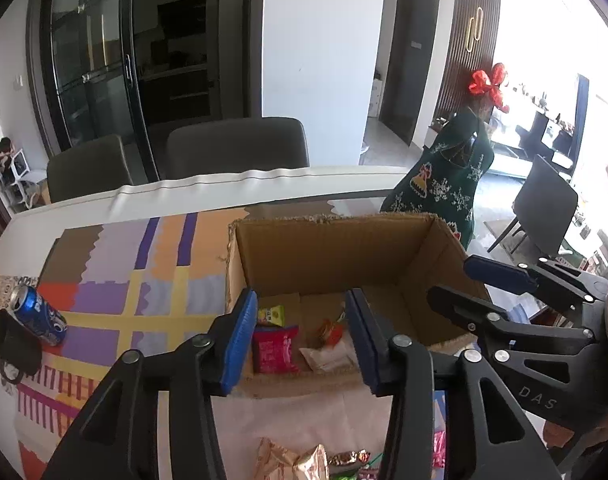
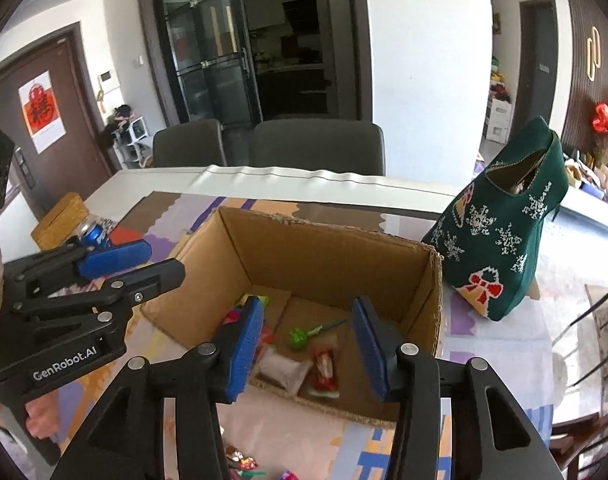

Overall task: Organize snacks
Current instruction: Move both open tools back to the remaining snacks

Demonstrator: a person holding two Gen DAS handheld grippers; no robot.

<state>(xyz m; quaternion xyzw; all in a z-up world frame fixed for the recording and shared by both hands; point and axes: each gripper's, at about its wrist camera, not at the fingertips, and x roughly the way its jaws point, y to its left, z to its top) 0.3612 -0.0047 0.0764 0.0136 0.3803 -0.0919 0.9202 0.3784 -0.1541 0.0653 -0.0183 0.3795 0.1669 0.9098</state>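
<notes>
An open cardboard box (image 1: 344,248) (image 2: 328,256) stands on the table and holds several snacks: a red packet (image 1: 273,350), a green-yellow packet (image 1: 271,315), a white packet (image 1: 328,356) (image 2: 281,368), a green lollipop (image 2: 299,336) and a red-white candy (image 2: 324,368). My left gripper (image 1: 299,340) is open and empty above the box's near side. My right gripper (image 2: 308,350) is open and empty over the box's near edge. Loose snacks (image 1: 304,460) (image 2: 243,460) lie on the table in front of the box.
A blue soda can (image 1: 37,314) lies on its side at the left by a dark mug (image 1: 13,346). A green Christmas stocking (image 2: 504,236) stands right of the box. Grey chairs (image 1: 235,146) stand behind the table. A woven box (image 2: 59,220) sits far left.
</notes>
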